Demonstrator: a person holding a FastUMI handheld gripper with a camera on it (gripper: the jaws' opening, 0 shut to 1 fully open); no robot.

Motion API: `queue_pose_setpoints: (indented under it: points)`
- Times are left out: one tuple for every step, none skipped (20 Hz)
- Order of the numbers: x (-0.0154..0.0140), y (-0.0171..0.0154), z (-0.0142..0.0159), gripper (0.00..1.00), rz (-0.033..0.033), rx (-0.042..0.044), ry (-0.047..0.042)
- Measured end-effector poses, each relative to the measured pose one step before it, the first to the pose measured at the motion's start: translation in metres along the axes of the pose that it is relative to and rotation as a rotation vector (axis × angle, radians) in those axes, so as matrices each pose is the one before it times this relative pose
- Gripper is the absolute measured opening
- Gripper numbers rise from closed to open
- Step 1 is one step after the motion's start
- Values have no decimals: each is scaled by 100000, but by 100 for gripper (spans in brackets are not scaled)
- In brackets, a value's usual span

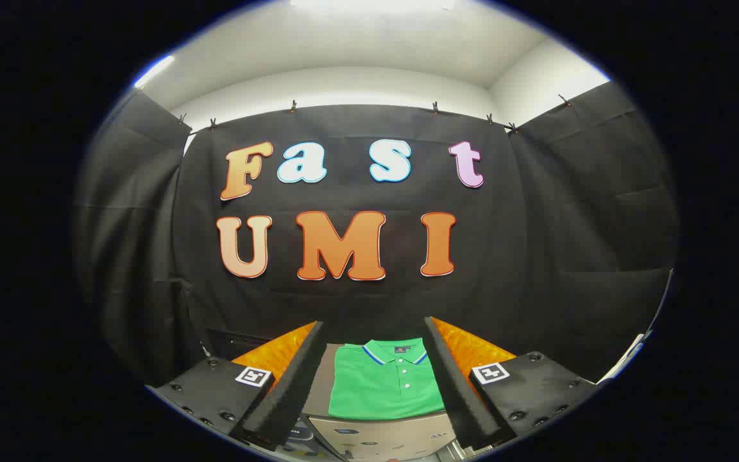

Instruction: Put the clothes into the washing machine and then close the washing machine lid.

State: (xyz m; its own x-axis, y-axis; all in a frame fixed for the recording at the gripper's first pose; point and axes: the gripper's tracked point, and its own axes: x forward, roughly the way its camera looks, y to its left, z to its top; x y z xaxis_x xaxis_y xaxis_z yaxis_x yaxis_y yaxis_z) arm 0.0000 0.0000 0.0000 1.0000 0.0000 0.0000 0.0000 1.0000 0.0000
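Note:
A folded green polo shirt (384, 384) with a blue-and-white trimmed collar lies flat on a surface ahead of me, seen in the gap between my two fingers. My gripper (374, 328) stands open, fingers wide apart, high above the shirt and touching nothing. Just below the shirt's near edge sits a light grey machine top with a printed control panel (379, 436), partly hidden by my fingers. Whether its lid is open or closed cannot be told.
An orange surface (472, 350) spreads on both sides beyond my fingers, under and around the shirt. Black cloth walls close the booth behind and at both sides. A white edge (626, 359) shows at the far right.

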Motion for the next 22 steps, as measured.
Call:
queue_pose_setpoints:
  points:
    - [106, -20, 166, 98, -212, 268, 72]
    - [129, -12, 92, 98, -181, 194, -218]
    - [36, -301, 65, 98, -663, 412, -152]
    - [78, -107, 36, 98, -358, 548, -357]
    - [-23, -168, 130, 98, -614, 477, -441]
    - [-32, -77, 88, 98, -156, 402, -96]
    - [-41, 125, 110, 98, 110, 495, -309]
    - [-40, -39, 12, 98, -418, -384, 327]
    - [81, -155, -202, 98, -572, -601, 335]
    - [18, 144, 35, 98, 228, -124, -57]
    - [51, 379, 283, 98, 181, -273, 51]
    - [10, 195, 85, 98, 147, -249, 138]
    - [258, 151, -140, 98, -43, -591, 162]
    - [37, 88, 137, 98, -103, -719, -143]
    - [173, 169, 60, 98, -98, -464, 119]
    - [106, 242, -26, 98, 176, 53, 347]
    - [179, 87, -69, 98, -179, -134, 637]
    - [103, -5, -73, 98, -317, -307, 165]
    - [144, -80, 28, 98, -590, -397, 193]
    - [252, -58, -241, 98, -558, -360, 715]
    - [322, -52, -96, 98, -402, 111, 409]
    - [386, 3, -236, 98, 152, 726, 701]
